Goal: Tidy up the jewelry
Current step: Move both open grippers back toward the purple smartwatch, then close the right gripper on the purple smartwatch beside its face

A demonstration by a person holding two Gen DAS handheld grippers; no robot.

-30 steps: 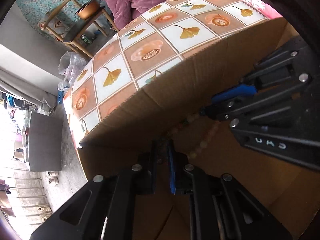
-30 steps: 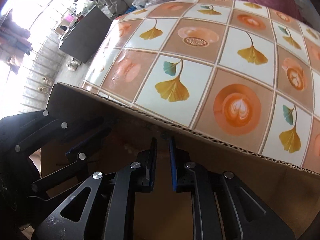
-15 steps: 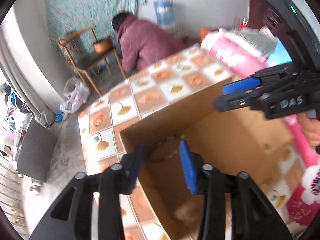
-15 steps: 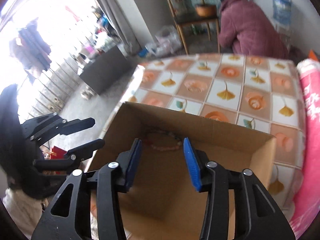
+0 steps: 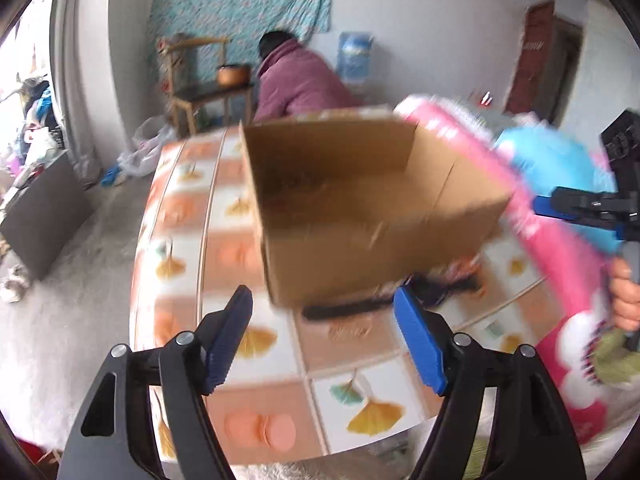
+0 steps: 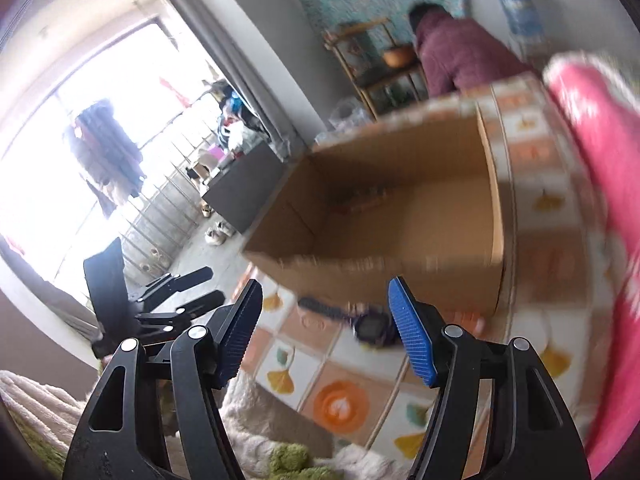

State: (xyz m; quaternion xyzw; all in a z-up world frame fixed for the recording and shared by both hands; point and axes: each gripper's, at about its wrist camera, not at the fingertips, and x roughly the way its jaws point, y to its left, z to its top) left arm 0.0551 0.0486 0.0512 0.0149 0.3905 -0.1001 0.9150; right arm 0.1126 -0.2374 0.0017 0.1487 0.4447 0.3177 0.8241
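An open cardboard box [image 5: 360, 216] stands on the tiled table [image 5: 248, 344]; it also shows in the right wrist view [image 6: 400, 216]. A bead bracelet [image 6: 368, 200] lies blurred on its floor by the far wall. A dark watch [image 6: 372, 326] with a black strap lies on the table in front of the box, and shows blurred in the left wrist view [image 5: 432, 288]. My left gripper [image 5: 324, 344] is open and empty, above the table's near part. My right gripper [image 6: 324, 332] is open and empty, near the watch.
A pink patterned bundle [image 5: 560, 264] lies right of the box. A person in a purple jacket [image 5: 296, 80] crouches behind the table beside a wooden chair [image 5: 200, 80]. A fluffy white and green cloth [image 6: 272, 432] lies at the table's near edge.
Both grippers have let go of the bead bracelet in the box, opened wide, and pulled up and back out of the box to the table's near side.
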